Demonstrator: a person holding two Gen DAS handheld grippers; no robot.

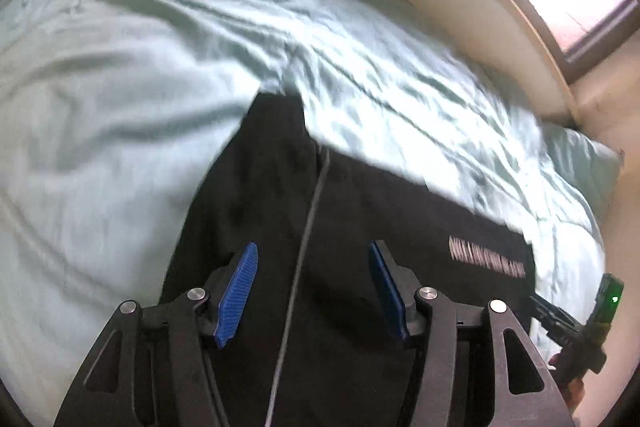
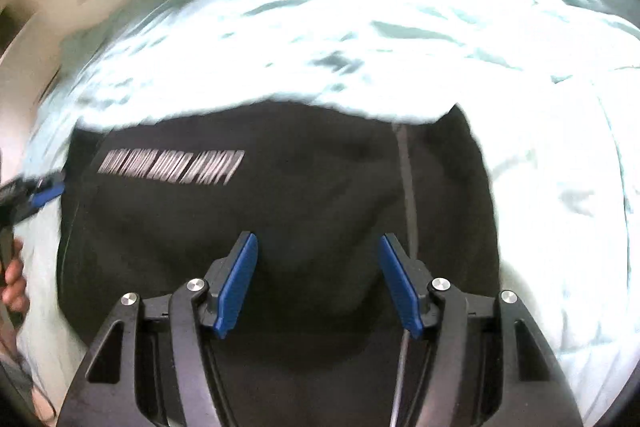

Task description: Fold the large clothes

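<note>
The left gripper (image 1: pixel 314 255) stands with blue ribbed pads (image 1: pixel 236 295) apart, nothing between them, above a black folded garment (image 1: pixel 280 187) with white lettering (image 1: pixel 486 259); it lies on a rumpled pale-green bedsheet (image 1: pixel 120 87); the right gripper (image 1: pixel 538 305) shows at the garment's right edge.

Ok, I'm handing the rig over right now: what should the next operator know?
Left gripper: open, nothing between its blue pads, above the garment.
Right gripper: open, empty too.
The black garment with white lettering lies in a compact block on the pale green bed sheet, grey stripe showing.
Done: it appears partly folded and released.
Left: probably a further fold or tidying; the blur hides the edges.
</note>
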